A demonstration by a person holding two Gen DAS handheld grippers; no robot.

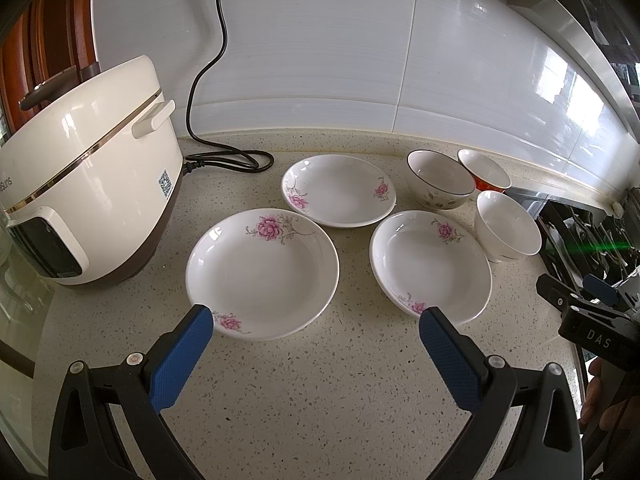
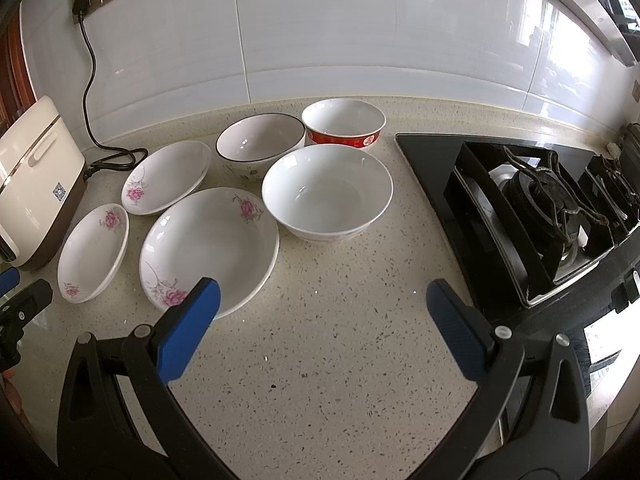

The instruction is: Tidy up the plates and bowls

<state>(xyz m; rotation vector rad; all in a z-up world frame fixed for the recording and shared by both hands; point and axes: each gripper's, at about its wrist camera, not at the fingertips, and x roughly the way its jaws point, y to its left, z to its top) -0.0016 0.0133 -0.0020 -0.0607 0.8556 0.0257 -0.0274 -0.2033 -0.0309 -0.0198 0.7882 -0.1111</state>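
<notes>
A speckled counter [image 2: 328, 360] meets a white tiled wall [image 2: 320, 32]; plates [image 2: 208, 240] and bowls [image 2: 328, 192] sit near its back edge. The left gripper [image 1: 316, 322] and right gripper [image 2: 323, 300] hover with fingers wide, holding nothing.

plates: three, white with pink flowers — one [image 1: 262, 272] toward the counter's [image 1: 320, 392] left end, one [image 1: 430, 266] beside it, one [image 1: 339, 190] nearer the back edge
bowls: three — dark-rimmed [image 1: 440, 180], red-sided [image 1: 484, 170], plain white [image 1: 507, 226]
rice cookers: one [image 1: 88, 176], at the left end
gas hobs: one [image 2: 532, 216], at the right end
</notes>
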